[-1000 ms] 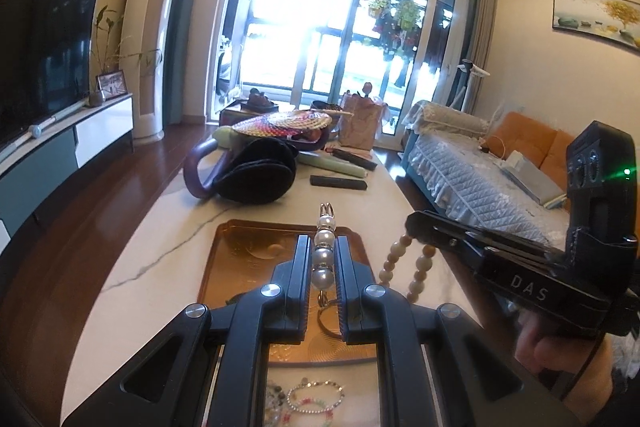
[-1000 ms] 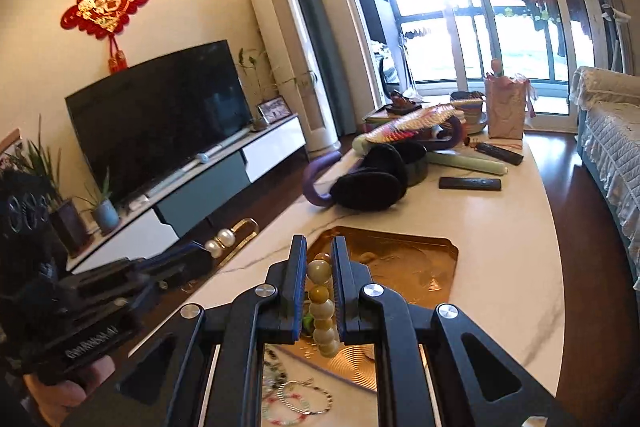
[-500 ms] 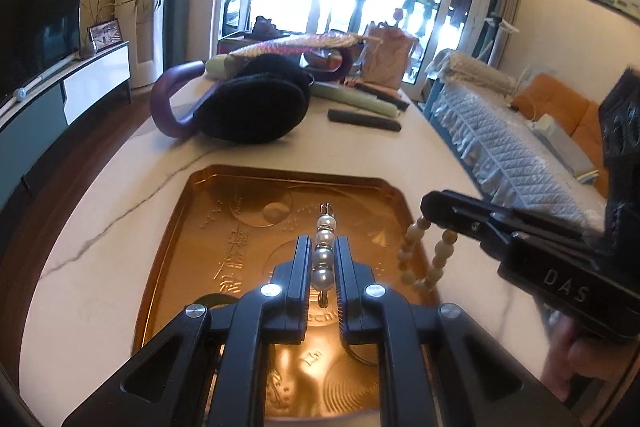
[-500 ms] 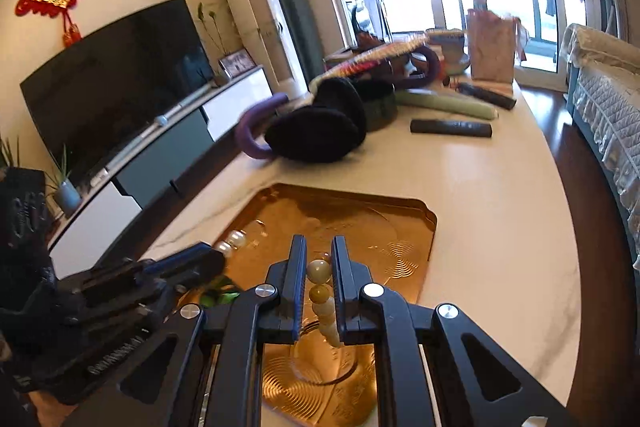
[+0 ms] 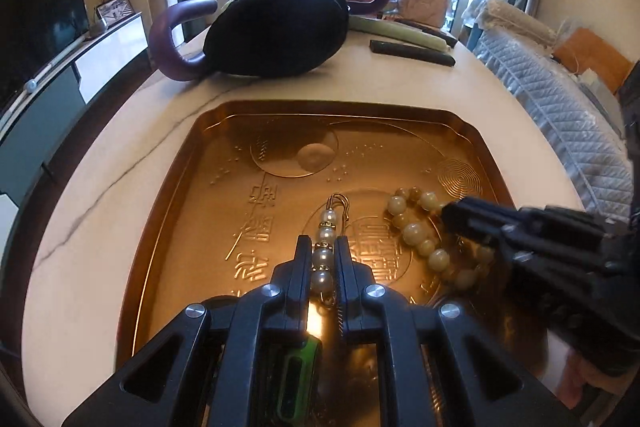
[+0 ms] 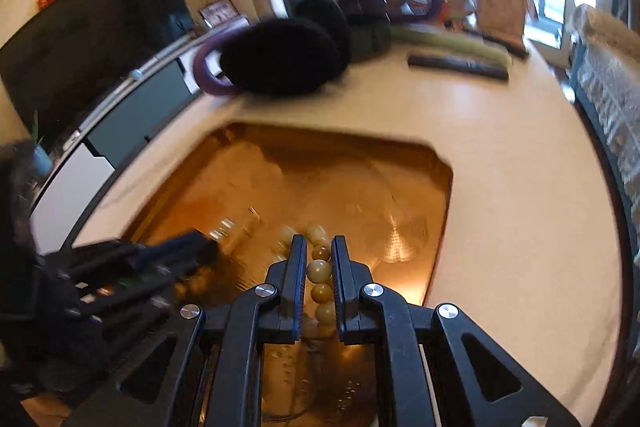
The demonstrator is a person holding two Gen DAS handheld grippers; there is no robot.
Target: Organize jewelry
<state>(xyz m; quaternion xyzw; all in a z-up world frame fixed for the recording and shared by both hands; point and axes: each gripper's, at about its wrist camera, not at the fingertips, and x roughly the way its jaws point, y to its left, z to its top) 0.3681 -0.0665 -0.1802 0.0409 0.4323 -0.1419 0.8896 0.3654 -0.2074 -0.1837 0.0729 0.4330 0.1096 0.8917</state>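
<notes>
You have brought both grippers down from above the counter (image 5: 100,211) until they sit low over the gold tray (image 5: 192,163), so both pieces look ready to be laid down inside it. Your left gripper (image 5: 324,259) is clamped on the pearl strand (image 5: 326,243), whose metal clasp end pokes forward just above the tray floor. Your right gripper (image 6: 316,263) is clamped on the amber bead bracelet (image 6: 318,271); from the left view its loose loop already appears to rest on the tray, just beside the pearls.
</notes>
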